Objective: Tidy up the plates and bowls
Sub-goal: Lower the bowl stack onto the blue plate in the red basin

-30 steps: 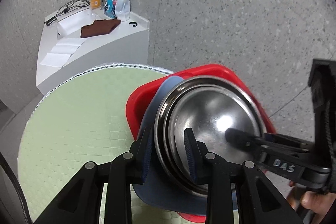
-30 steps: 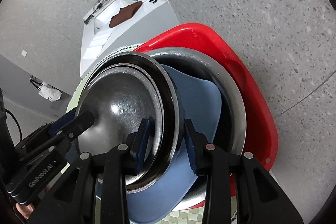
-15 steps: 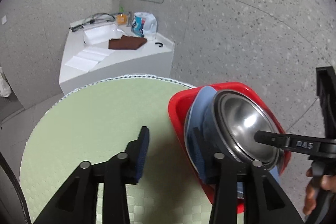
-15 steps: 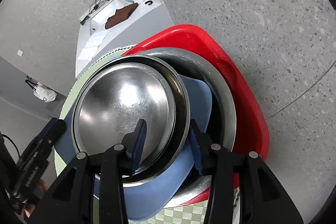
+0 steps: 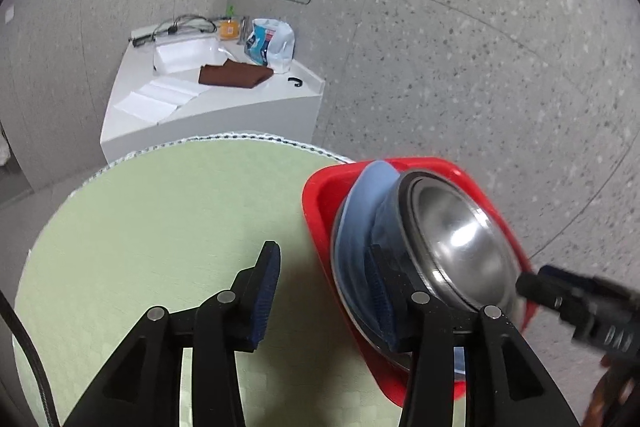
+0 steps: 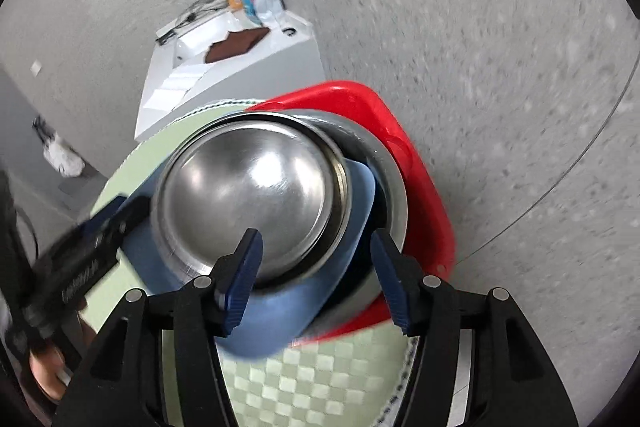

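Note:
A red basin [image 5: 320, 195] [image 6: 420, 163] sits at the right edge of a round green table [image 5: 160, 227]. In it lie a large steel bowl [image 6: 390, 171], a blue plate [image 5: 360, 211] [image 6: 280, 315] and two nested smaller steel bowls [image 5: 456, 243] [image 6: 256, 195] on top. My left gripper [image 5: 324, 287] is open and empty, just left of the basin, its right finger in front of the blue plate. My right gripper [image 6: 316, 279] is open, drawn back from the stack, straddling the rims without touching.
A white corner counter [image 5: 208, 103] with a brown cloth [image 5: 234, 77], a plastic jug [image 5: 270, 43] and cables stands beyond the table. The grey speckled floor [image 5: 480, 67] surrounds the table. The green mat [image 6: 320, 379] extends under my right gripper.
Both grippers let go of the bowl rims and opened. The left one pulled back and left over the table. The right one drew back from the stack.

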Demonstrator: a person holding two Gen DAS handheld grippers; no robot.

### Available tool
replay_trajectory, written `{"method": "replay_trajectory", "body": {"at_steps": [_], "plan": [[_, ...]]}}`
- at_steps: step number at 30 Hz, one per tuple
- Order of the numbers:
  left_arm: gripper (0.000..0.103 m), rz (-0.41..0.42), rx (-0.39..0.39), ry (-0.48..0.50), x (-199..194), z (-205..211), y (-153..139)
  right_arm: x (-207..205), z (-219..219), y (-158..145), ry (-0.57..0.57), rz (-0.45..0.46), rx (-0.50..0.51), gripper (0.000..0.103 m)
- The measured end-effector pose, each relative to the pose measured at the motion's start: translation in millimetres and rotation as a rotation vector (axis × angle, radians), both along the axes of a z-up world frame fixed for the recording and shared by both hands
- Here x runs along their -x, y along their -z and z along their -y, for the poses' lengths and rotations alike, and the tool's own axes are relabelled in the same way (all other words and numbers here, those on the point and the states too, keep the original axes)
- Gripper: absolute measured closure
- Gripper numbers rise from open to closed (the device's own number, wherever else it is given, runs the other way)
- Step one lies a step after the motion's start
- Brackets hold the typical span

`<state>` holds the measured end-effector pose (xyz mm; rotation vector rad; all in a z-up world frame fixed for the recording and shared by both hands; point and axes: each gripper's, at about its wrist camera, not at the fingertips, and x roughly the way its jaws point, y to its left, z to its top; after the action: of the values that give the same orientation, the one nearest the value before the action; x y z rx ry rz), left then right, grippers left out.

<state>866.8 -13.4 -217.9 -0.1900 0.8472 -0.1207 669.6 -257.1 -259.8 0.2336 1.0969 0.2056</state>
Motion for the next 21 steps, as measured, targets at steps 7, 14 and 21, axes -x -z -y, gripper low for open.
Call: {"method": "replay_trajectory", "body": {"at_steps": [7,14,21], "plan": [[0.065,0.061,-0.032,-0.050,38,-18,-29,24,19,10,0.065,-0.037,-0.065,0.044],[0.066,0.020,-0.072,-0.075,52,-19,-23,28,16,21,0.038,-0.076,-0.145,0.046],[0.070,0.010,-0.086,-0.061,36,-7,-22,30,12,26,0.025,-0.084,-0.147,0.046]]}}
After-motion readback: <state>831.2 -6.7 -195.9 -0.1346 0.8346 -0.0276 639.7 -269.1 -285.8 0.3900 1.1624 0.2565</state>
